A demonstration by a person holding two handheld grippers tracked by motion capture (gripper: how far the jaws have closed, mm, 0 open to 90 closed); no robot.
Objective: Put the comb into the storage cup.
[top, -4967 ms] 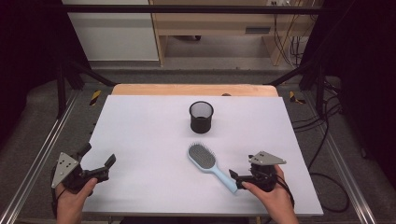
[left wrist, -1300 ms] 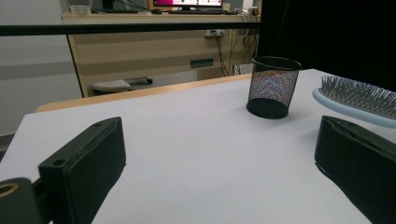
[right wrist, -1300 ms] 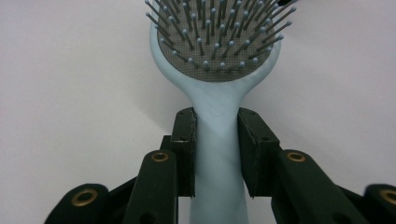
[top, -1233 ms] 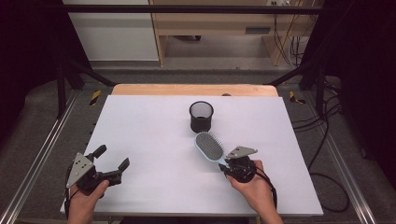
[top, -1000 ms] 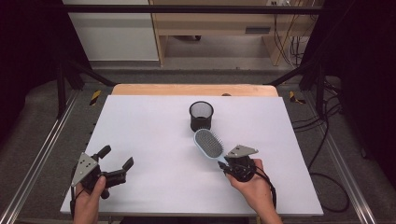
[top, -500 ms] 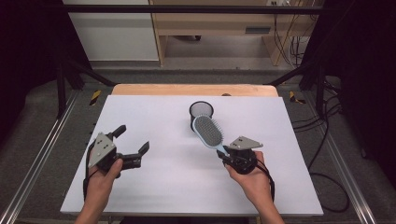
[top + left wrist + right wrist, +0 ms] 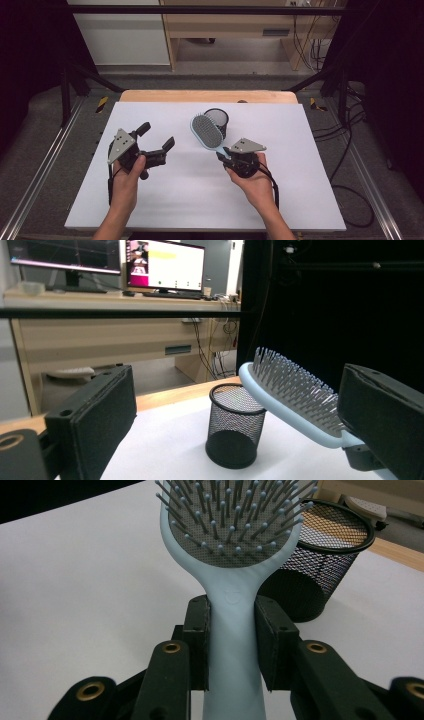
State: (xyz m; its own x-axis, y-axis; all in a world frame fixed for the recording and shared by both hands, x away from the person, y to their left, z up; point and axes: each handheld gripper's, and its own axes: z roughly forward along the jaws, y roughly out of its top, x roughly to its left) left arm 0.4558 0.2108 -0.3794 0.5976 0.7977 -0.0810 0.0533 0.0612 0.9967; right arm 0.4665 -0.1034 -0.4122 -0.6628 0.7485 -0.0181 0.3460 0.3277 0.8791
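Right gripper (image 7: 223,156) sits near the table's (image 7: 300,200) middle, jaws clamped on the handle of the light-blue hairbrush (image 7: 206,131). In the right gripper view the two black pads (image 7: 198,645) press the handle from both sides, just below the brush head; handle's lower end is cut off by the frame edge. Right hand (image 7: 250,177) comes in from the bottom w/ forearm angled up and left, grey three-cornered plate on top of the gripper. Brush is lifted clear of the table and tilted, head pointing away from the person and up-left, bristles facing up.

Left gripper (image 7: 156,141) is held a bit left of centre, jaws wide apart w/ nothing between them. Left hand (image 7: 129,167) wraps the gripper body from below, jaws pointing right toward the brush. Left gripper view: both jaws frame the scene, right one covers the brush handle and part of the other gripper.

Farther off, the black mesh cup (image 7: 218,121) stands upright on the table. In the high view the brush head overlaps the cup's left side, so the cup's left wall is hidden; the left gripper view puts the head over the rim w/o clear contact, can't tell if they touch. Beyond the table edge: wooden desk (image 7: 100,335) w/ monitors (image 7: 165,265), blurry.
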